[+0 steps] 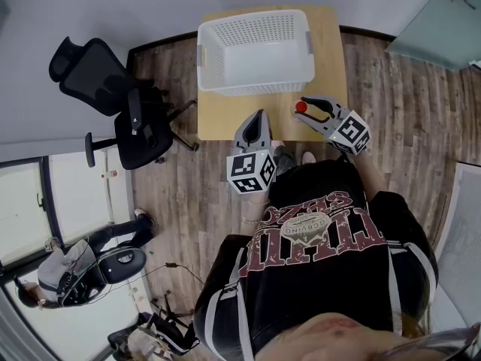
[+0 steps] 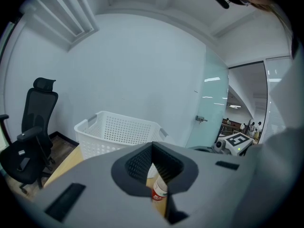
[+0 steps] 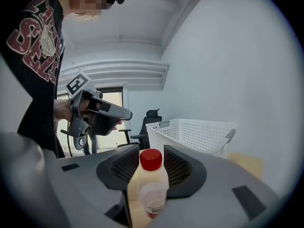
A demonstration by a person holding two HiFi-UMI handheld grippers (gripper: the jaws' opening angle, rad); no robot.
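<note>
- Your left gripper (image 1: pixel 258 117) hangs over the near edge of the table (image 1: pixel 218 115), tips together on nothing
- The basket (image 1: pixel 255 47) stands beyond both grippers
- Your right gripper (image 1: pixel 307 105) is clamped on the bottle (image 3: pixel 151 184); from above only its red cap shows, and you can't tell whether it touches the table

The person's black T-shirt (image 1: pixel 316 235) is bearing large dark-red block letters with pale outlines. They are appearing upside down in the head view and are too warped to spell out. The clear plastic bottle with a red cap (image 3: pixel 149 184) is wearing a red label whose print is too small to read.
</note>
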